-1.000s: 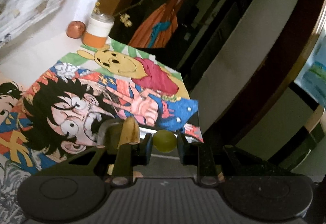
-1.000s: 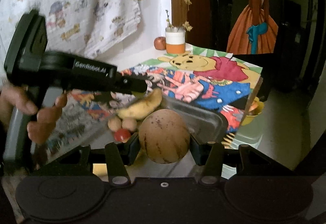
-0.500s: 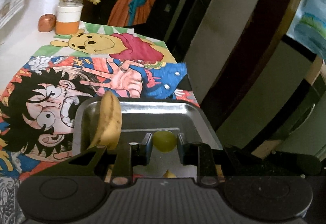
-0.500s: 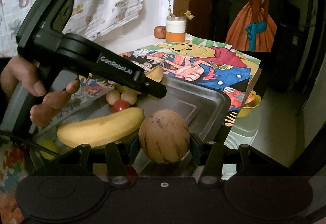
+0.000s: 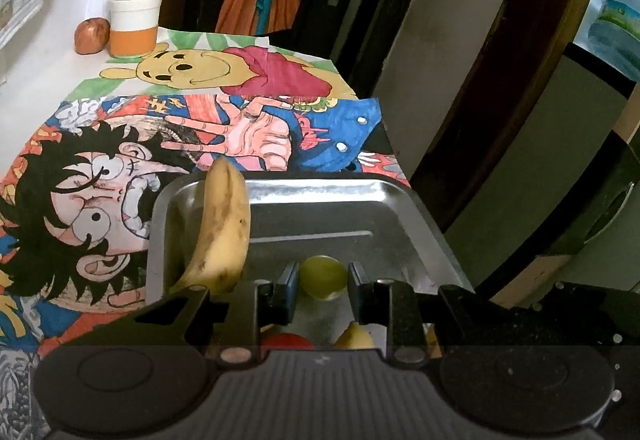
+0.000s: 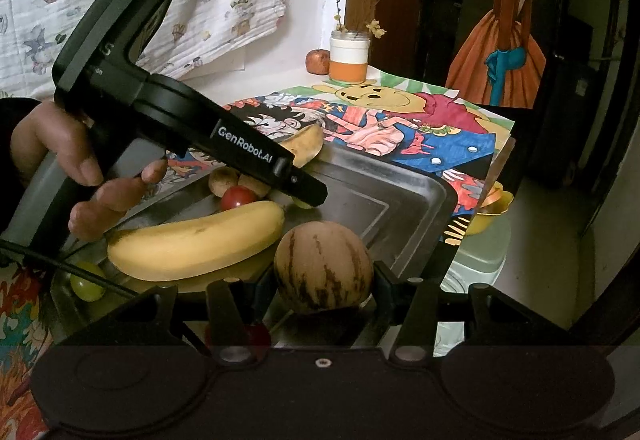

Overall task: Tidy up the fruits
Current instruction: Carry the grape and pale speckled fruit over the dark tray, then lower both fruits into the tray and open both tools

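My left gripper (image 5: 323, 280) is shut on a green grape (image 5: 323, 276) and holds it low over the steel tray (image 5: 360, 208). A spotted banana (image 5: 222, 236) leans on the tray's left rim. In the right wrist view my right gripper (image 6: 324, 280) is shut on a striped tan melon (image 6: 323, 266) above the tray's near end (image 6: 400, 216). A yellow banana (image 6: 196, 240), a red tomato (image 6: 238, 198), two small brown fruits (image 6: 224, 180) and another grape (image 6: 86, 286) lie in the tray. The left gripper (image 6: 308, 202) reaches in from the left.
A cartoon-printed cloth (image 5: 120, 144) covers the table. A white and orange jar (image 5: 134, 28) and a reddish apple (image 5: 92, 36) stand at the far edge by the wall. The table edge drops off right of the tray. A yellow bowl (image 6: 490, 210) sits below it.
My left gripper has come down over the tray with the grape. My right gripper has moved closer above the tray with the melon, so more fruit shows.
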Demonstrator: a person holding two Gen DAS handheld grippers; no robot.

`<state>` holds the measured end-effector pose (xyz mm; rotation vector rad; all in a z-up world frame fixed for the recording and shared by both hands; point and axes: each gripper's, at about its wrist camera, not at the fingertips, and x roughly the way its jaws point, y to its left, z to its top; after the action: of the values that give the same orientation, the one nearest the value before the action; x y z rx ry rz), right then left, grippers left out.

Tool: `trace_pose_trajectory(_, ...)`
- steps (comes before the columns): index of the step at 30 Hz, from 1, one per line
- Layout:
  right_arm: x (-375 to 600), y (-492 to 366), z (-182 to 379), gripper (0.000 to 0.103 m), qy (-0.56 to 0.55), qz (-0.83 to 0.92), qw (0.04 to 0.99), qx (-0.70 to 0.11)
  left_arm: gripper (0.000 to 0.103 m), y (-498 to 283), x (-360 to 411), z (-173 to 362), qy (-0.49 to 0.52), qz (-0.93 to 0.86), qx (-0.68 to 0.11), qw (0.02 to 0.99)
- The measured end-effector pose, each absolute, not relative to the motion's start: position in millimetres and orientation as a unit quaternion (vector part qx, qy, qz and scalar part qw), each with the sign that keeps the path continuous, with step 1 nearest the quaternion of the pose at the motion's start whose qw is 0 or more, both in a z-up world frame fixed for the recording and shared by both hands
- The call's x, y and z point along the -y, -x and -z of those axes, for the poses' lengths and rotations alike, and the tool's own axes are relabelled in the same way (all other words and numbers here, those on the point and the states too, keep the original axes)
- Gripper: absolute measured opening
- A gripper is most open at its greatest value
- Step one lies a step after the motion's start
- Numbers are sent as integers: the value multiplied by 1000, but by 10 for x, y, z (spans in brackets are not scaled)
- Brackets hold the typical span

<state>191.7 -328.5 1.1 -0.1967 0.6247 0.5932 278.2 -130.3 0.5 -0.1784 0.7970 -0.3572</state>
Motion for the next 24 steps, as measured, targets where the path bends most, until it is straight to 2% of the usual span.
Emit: trace_pose_trajectory(24,3342,-1841,-14,54,77,-285,908,-296,32,-2796,1290,-52,90,164,-395,900)
